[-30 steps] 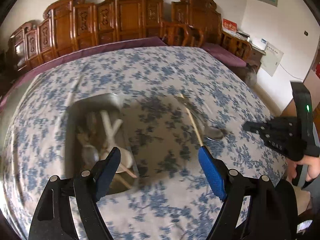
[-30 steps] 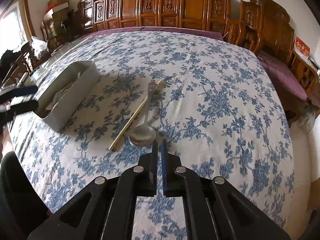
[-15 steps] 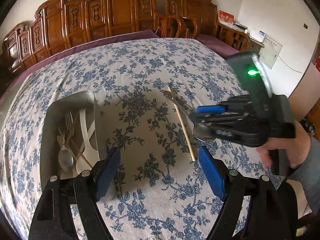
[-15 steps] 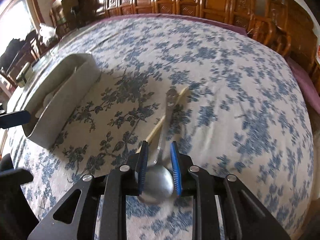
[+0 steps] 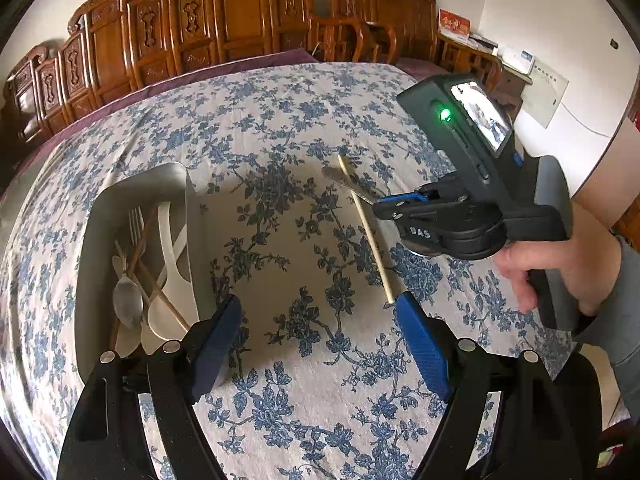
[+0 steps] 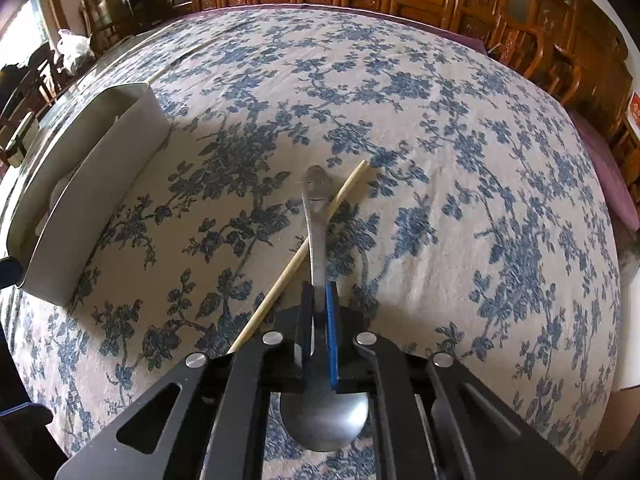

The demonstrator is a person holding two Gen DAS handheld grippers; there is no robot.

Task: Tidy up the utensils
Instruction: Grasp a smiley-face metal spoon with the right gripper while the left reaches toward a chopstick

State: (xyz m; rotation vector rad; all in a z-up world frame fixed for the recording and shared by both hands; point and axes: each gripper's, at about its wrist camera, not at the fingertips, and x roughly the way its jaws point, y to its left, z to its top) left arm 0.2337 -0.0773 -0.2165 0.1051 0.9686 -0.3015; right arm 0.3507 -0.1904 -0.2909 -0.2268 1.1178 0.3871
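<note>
The right gripper pinches the metal spoon by its handle at lower centre, bowl toward the camera, crossing 1 chopstick. The left gripper is spread wide; the utensil tray sits at left.

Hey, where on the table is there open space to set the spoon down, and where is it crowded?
Bare cloth lies between the tray and the chopstick, and across the far tablecloth. The tray is crowded with utensils. The right gripper holds the spoon over the chopstick.
</note>
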